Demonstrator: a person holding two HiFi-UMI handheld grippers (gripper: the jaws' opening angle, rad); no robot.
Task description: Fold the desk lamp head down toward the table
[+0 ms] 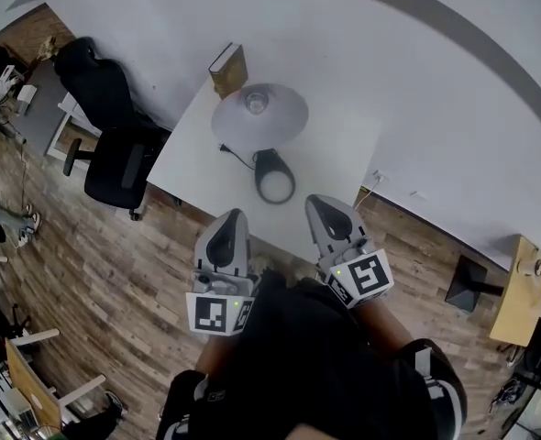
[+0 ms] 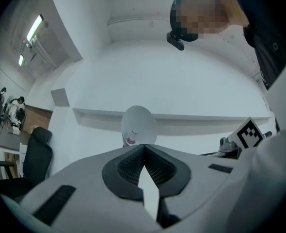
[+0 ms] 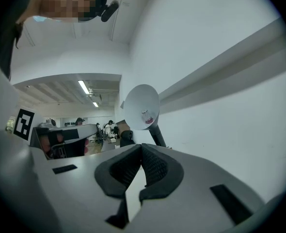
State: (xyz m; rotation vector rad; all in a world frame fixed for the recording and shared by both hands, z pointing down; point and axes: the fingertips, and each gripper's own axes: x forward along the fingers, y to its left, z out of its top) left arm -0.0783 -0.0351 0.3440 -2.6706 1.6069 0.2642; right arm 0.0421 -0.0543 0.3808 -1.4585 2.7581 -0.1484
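We are holding the left gripper (image 1: 230,218) and right gripper (image 1: 324,202), ribbed fingers (image 2: 129,167) clenched empty. The round, dished lamp head (image 1: 259,113) is facing us above the white counter (image 1: 344,145).

Soft, even indoor light fills the head view. The white table (image 1: 339,159) reads bright without glare, the lamp head (image 1: 259,113) is a flat grey, and shadows are faint. All three pictures bow strongly toward the edges and fall to black at the corners. In the left gripper view, tube lights (image 2: 35,28) glow at 10 o'clock. In the right gripper view, ceiling strips (image 3: 83,87) shine at 10 o'clock. Both gripper views look cool and slightly soft, and the nearest surfaces at 6 o'clock are dim.
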